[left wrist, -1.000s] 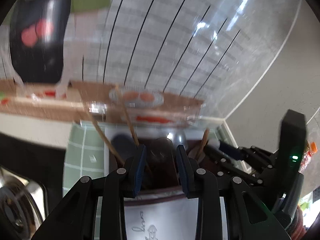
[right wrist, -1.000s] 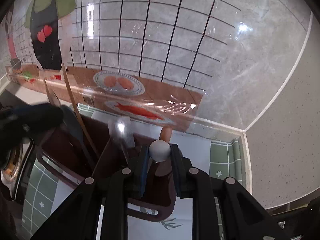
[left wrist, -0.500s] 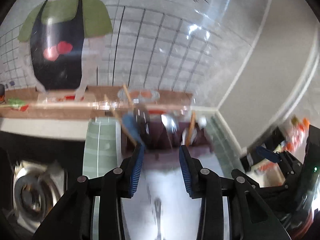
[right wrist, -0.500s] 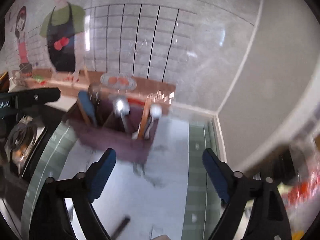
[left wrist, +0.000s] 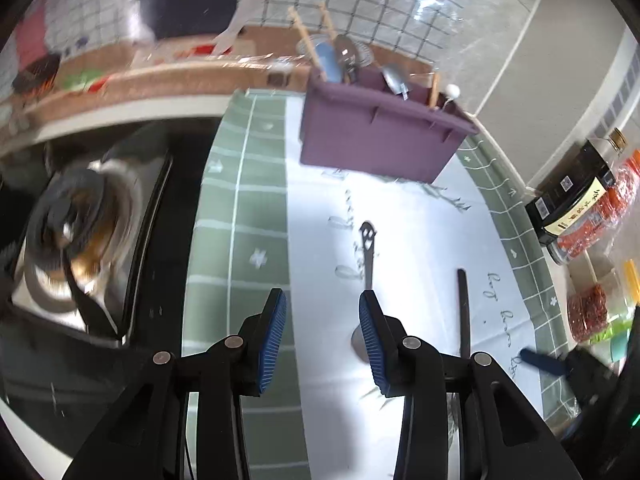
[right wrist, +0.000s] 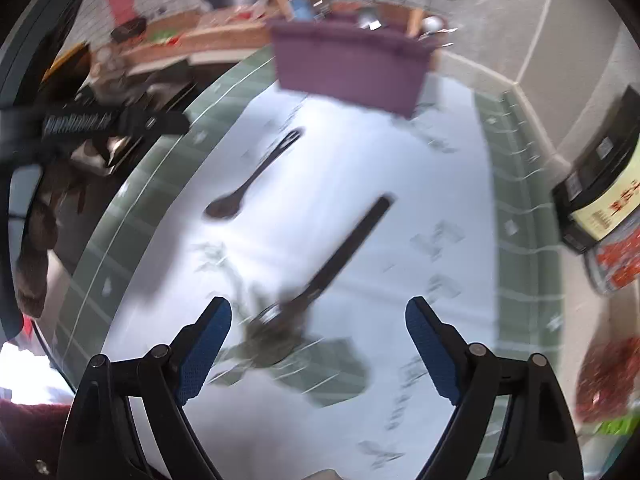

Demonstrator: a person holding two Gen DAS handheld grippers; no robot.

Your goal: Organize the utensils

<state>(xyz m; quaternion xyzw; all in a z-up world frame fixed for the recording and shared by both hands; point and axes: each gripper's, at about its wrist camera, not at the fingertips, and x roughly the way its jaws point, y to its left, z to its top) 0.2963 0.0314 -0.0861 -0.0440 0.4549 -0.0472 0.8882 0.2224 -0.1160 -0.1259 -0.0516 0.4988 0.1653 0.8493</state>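
- We see the purple holder point(left wrist: 384, 136) standing at the far end of the desk point(left wrist: 240, 216), at about 12 o'clock from both tools, and it already carries several utensils: wooden handles, a blue piece, a metal ladle and a piece with a white ball on top.
- We judge that this part of the task is done, and two utensils are left on the white mat.
- The black spoon point(left wrist: 367, 256) lies flat at 12 o'clock of our left tool point(left wrist: 322, 334), its bowl end partly hidden behind the right finger of this tool.
- The long black-handled utensil point(right wrist: 340, 256) lies at 12 o'clock of our right tool point(right wrist: 318, 354), with its head nearest the tool, and well apart from the spoon.
- Our left tool stands half apart and holds nothing; its jaws have just been opening.
- Our right tool stands wide apart and empty; its jaws have just opened wide and then closed slightly.
- We think the next step is to pick up each remaining utensil and bring it to the holder.
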